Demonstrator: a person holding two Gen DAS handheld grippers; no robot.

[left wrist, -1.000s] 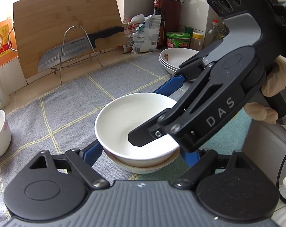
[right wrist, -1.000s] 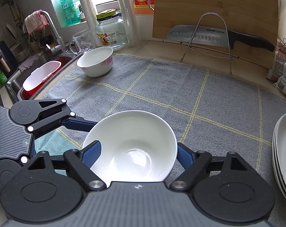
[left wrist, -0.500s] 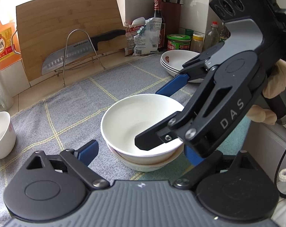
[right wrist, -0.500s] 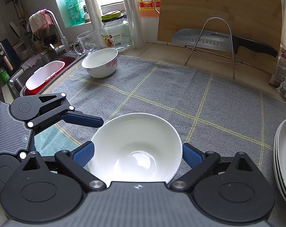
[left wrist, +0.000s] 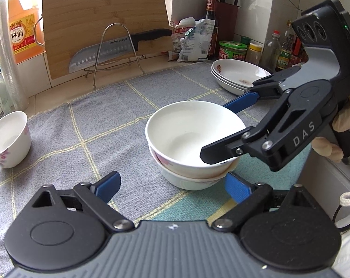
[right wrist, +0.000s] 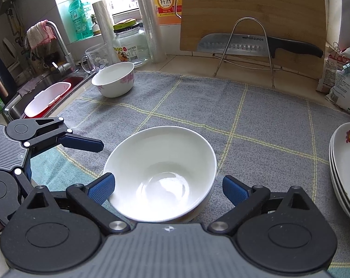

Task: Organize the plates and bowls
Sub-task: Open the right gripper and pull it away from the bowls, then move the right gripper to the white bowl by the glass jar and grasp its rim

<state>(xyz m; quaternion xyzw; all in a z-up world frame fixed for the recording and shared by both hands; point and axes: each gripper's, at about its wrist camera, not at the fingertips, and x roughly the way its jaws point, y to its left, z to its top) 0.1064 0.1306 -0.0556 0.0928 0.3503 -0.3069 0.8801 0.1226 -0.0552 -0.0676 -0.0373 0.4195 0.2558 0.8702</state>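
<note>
Kitchen counter, grey checked cloth (right wrist: 256, 106). Nested white bowls (left wrist: 193, 139) released; right gripper (right wrist: 168, 185) jaws just opened, left gripper (left wrist: 172, 185) spread, empty. Next, likely the lone floral bowl (right wrist: 113, 80).

Both claws (left wrist: 172, 185) (right wrist: 168, 188) wide apart

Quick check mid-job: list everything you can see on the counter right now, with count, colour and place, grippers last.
nested bowls: two, white, mat centre, one inside the other
single bowl: one, white with pink flowers, mat's sink-side edge
plates: a stack, white, flower print, mat's far right
mat: one, grey with yellow lines, on the counter
cutting board: one, bamboo, against the wall
knife: one, black handle, on a wire rack
glass jar: one, clear, by the window
left gripper: open, near the nested bowls
right gripper: jaws just opened, either side of the nested bowls
</note>
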